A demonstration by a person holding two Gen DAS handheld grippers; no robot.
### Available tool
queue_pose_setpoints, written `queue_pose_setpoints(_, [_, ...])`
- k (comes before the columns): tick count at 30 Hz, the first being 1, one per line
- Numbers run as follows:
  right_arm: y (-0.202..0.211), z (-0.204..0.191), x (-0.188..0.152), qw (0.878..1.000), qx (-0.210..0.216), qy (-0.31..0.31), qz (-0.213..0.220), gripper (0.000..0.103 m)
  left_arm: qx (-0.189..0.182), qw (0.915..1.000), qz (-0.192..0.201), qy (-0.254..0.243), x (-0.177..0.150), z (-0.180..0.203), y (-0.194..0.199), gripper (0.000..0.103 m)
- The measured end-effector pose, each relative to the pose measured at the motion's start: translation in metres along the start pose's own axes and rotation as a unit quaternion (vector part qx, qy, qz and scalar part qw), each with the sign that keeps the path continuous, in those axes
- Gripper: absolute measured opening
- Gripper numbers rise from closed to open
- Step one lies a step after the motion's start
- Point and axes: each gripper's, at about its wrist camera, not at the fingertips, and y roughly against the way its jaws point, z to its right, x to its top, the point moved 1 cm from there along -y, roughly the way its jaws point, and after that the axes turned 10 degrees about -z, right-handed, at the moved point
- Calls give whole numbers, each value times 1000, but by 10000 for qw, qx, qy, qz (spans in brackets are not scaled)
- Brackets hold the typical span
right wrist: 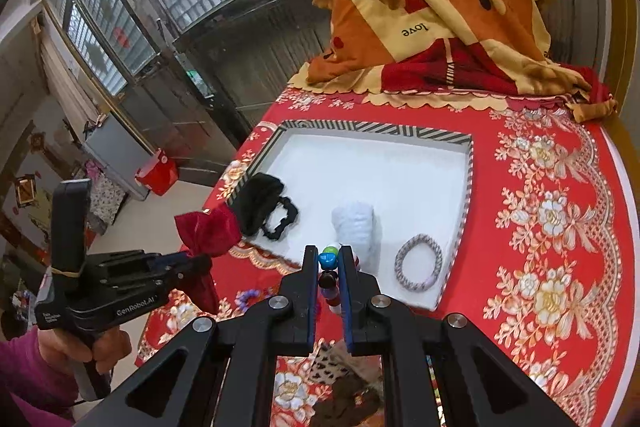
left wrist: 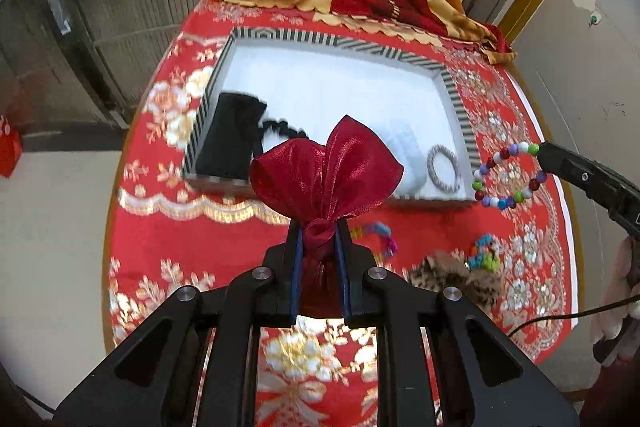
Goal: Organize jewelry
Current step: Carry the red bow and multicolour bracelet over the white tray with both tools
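Left wrist view alone shows the whole beaded bracelet (left wrist: 509, 175) gripped by the right gripper (left wrist: 540, 151); left gripper (left wrist: 319, 239) clamps the red pouch (left wrist: 326, 179).

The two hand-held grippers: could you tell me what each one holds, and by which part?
Left hand-held gripper: red pouch, pinched at its tied neck. Right hand-held gripper: beaded bracelet, by one stretch of its loop.

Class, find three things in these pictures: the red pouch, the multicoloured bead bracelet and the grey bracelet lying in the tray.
red pouch (left wrist: 326, 171), left wrist view, on its flared shiny top.
bead bracelet (left wrist: 507, 174), left wrist view, on a bead of the ring.
grey bracelet (right wrist: 419, 262), right wrist view, on its braided band.
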Motion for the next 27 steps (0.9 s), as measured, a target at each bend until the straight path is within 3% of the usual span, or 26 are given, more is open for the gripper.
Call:
queue_pose_setpoints(12, [-21,18,42,9996,-255,-99,-37,9,203,9997,46,-163,53,-1,-16,14])
queue_pose_setpoints(27, [-56,41,70,9989,-262,-299,-263,9,299,9992,-195,-187,102,1,-57,14])
